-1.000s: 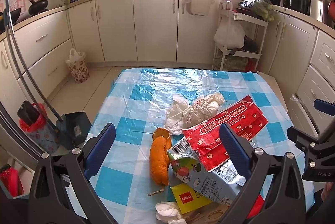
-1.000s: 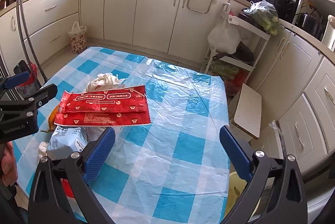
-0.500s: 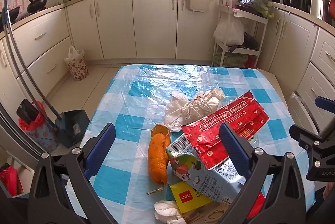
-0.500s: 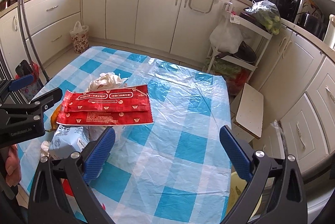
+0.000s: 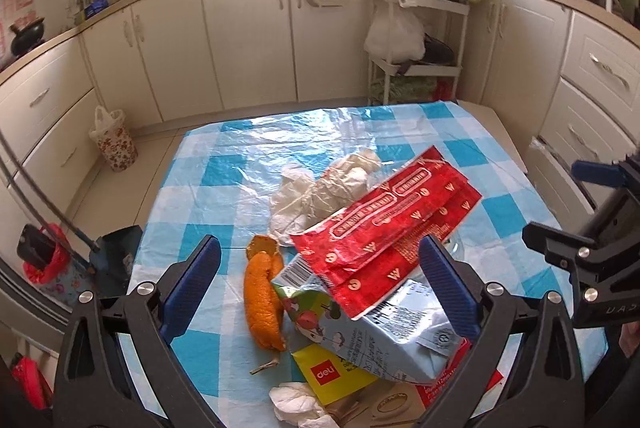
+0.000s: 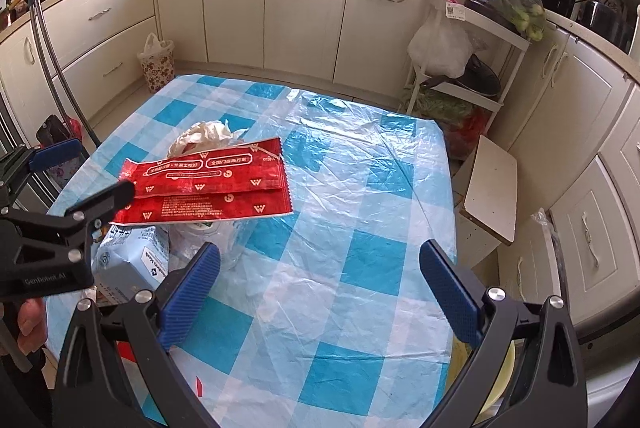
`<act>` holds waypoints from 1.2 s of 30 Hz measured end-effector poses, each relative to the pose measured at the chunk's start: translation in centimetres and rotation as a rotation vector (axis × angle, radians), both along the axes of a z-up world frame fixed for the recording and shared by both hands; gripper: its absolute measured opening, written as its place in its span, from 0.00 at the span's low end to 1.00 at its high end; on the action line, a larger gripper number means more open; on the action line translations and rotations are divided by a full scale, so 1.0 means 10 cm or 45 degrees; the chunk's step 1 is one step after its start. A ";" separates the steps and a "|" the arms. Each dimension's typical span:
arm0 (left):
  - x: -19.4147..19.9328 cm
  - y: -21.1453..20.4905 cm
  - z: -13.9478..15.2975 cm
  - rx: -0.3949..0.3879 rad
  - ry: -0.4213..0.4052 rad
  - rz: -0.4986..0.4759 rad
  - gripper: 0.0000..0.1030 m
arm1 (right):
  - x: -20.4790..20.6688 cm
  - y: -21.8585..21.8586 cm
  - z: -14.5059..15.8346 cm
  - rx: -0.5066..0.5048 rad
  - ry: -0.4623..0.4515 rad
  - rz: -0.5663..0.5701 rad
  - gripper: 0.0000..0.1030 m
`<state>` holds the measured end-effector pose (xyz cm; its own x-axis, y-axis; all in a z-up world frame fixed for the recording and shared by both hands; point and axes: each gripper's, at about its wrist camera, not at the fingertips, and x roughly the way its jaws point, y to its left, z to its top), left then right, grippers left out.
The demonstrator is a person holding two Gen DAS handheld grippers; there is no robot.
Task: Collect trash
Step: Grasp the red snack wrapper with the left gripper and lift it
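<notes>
Left wrist view. The left gripper (image 5: 318, 270) has its jaws spread wide with nothing between them, held above the trash heap. The heap lies on the near half of the table (image 5: 216, 168): a red wrapper (image 5: 384, 228) rests on top, tilted, over a light-blue packet (image 5: 384, 332); an orange peel (image 5: 264, 302) lies just beside the packet, a crumpled white bag (image 5: 320, 192) behind, a yellow card (image 5: 334, 374) and a tissue (image 5: 296, 402) nearest the camera.

Risk: the pieces overlap loosely. Closing on the wrapper alone would likely slide it off and disturb what sits under it; the thin plastic table cover could also be pinched and dragged if the fingers go too low. The peel is small and rounded and may roll out of a wide grip.

Right wrist view. The right gripper (image 6: 320, 288) is likewise spread open and empty, over bare checked cover. The wrapper (image 6: 208, 188) overhangs a clear plastic item whose shape I cannot make out. The left gripper stands close at the left, touching nothing that I can confirm; a collision between the two tools is possible there.

Room: the far half and right side of the table are free. The right edge is near, with a small stool (image 6: 490, 188) on the floor below.
</notes>
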<state>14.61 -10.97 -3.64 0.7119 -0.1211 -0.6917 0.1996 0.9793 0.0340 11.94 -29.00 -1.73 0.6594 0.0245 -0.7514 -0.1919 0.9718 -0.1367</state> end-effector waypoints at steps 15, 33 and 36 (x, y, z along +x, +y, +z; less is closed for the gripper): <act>0.39 -0.48 -0.14 0.187 0.140 -0.266 0.74 | 0.01 -0.23 -0.05 0.111 0.092 -0.039 0.93; 0.37 0.00 0.09 -0.075 0.166 -0.277 0.07 | 0.07 -0.07 -0.11 0.172 0.144 -0.004 0.93; 0.39 -0.08 0.02 0.028 0.192 -0.330 0.93 | 0.08 -0.05 -0.14 0.165 0.156 -0.003 0.93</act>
<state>18.54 -11.74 -3.47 0.5484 -0.2689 -0.7918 0.4471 0.8945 0.0059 12.77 -29.47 -3.11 0.5634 0.1250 -0.8167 -0.1969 0.9803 0.0143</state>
